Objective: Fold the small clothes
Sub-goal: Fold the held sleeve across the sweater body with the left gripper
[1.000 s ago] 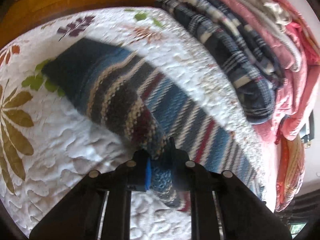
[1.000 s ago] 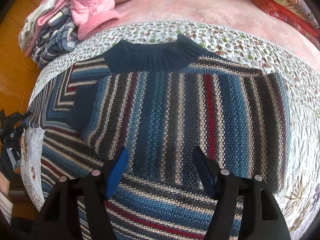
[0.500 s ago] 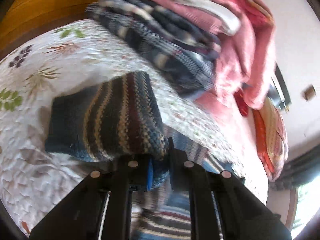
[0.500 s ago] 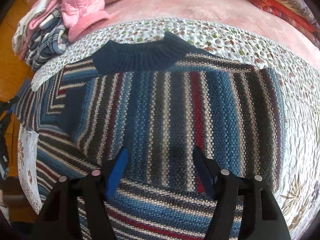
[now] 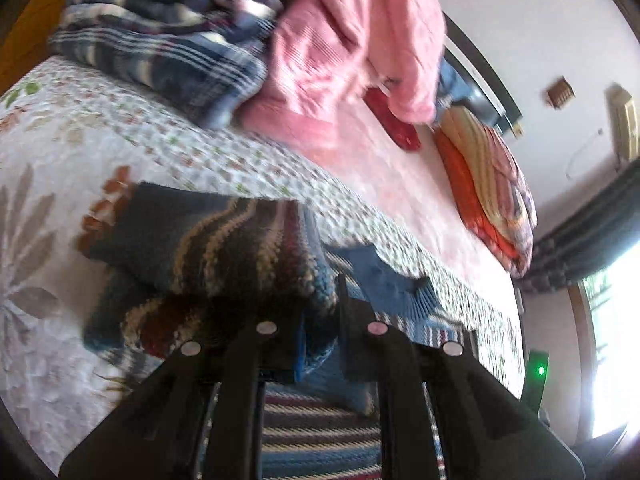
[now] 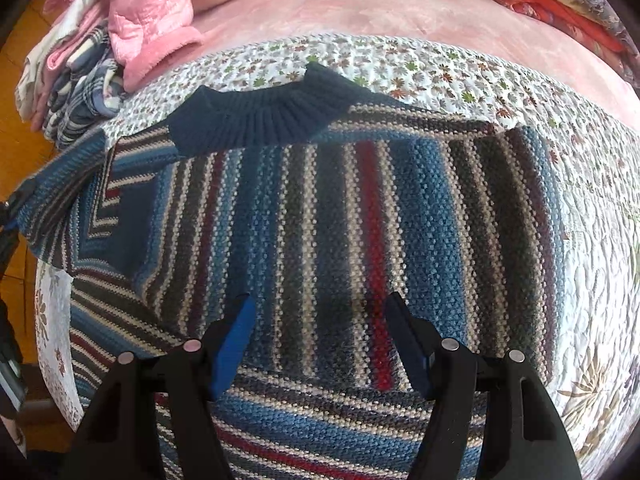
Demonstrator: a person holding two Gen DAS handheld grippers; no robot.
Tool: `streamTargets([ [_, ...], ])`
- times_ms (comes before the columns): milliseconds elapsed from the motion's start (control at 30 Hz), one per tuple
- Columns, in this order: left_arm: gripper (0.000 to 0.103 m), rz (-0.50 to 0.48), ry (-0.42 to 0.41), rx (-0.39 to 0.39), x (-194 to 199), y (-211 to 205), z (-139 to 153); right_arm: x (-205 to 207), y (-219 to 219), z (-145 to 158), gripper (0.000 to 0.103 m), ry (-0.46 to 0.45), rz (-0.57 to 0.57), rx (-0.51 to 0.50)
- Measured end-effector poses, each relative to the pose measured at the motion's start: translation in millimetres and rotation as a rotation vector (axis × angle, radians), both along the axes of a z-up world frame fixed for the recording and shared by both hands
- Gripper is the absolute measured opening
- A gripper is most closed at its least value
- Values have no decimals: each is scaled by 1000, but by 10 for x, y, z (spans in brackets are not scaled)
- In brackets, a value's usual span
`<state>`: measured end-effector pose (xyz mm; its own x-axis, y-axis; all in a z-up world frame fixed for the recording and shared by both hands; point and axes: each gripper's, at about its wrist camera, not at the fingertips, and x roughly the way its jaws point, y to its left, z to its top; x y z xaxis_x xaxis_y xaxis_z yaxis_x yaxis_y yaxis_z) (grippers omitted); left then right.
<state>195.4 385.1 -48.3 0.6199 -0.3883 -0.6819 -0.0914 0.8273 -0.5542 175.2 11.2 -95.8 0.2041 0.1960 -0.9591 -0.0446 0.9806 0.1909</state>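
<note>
A striped knitted sweater (image 6: 340, 220) in blue, cream, dark grey and red lies flat on the quilt, its navy ribbed collar (image 6: 264, 116) pointing away from me. My right gripper (image 6: 320, 324) hovers open just above the sweater's body, nothing between its fingers. My left gripper (image 5: 320, 320) is shut on the sweater's sleeve (image 5: 208, 256), which is lifted and doubled over above the quilt. In the right wrist view that raised sleeve (image 6: 60, 196) rises at the far left edge, where the left gripper is barely seen.
A floral quilted cover (image 6: 400, 60) lies over a pink bedspread (image 6: 360, 8). A pile of plaid and pink clothes (image 5: 240, 40) sits at the bed's far left. A folded orange-red blanket (image 5: 488, 184) lies at the far side. Wooden floor (image 6: 12, 60) shows beyond the left edge.
My left gripper has lifted the sleeve off the quilt and swung it toward the sweater's body, the view tilting up toward the room. The right gripper has stayed open, barely moving.
</note>
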Motion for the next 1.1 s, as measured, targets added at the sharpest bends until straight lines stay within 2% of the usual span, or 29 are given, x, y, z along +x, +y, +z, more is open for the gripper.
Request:
streamTargets([
  [133, 13, -46, 43, 34, 38, -210, -187, -4, -10, -26, 68, 8, -5, 2],
  [300, 24, -102, 174, 14, 63, -296, -528, -10, -15, -65, 68, 18, 1, -9],
  [500, 34, -120, 242, 23, 27, -281, -529, 7, 23, -77, 68, 21, 10, -23],
  [567, 38, -105, 343, 77, 4, -274, -458, 11, 31, -76, 68, 21, 14, -28],
  [633, 36, -76, 456, 105, -54, -256, -441, 13, 35, -89, 68, 24, 13, -30],
  [700, 36, -24, 518, 16, -155, -146, -386, 13, 46, -101, 68, 26, 13, -36],
  [733, 36, -9, 530, 1, -179, -110, -355, 13, 59, -102, 68, 26, 14, -39],
  [833, 39, 66, 501, 13, -222, 82, -132, 17, 100, -71, 68, 27, 13, -13],
  [933, 51, 126, 431, 47, -161, 324, 37, 1, 177, 7, 68, 28, 12, 54],
  [1033, 57, 160, 359, 102, -38, 590, 22, -23, 366, 114, 68, 30, 46, 133],
  [1100, 57, 150, 353, 168, 11, 727, -90, -29, 518, 160, 68, 40, 60, 192],
])
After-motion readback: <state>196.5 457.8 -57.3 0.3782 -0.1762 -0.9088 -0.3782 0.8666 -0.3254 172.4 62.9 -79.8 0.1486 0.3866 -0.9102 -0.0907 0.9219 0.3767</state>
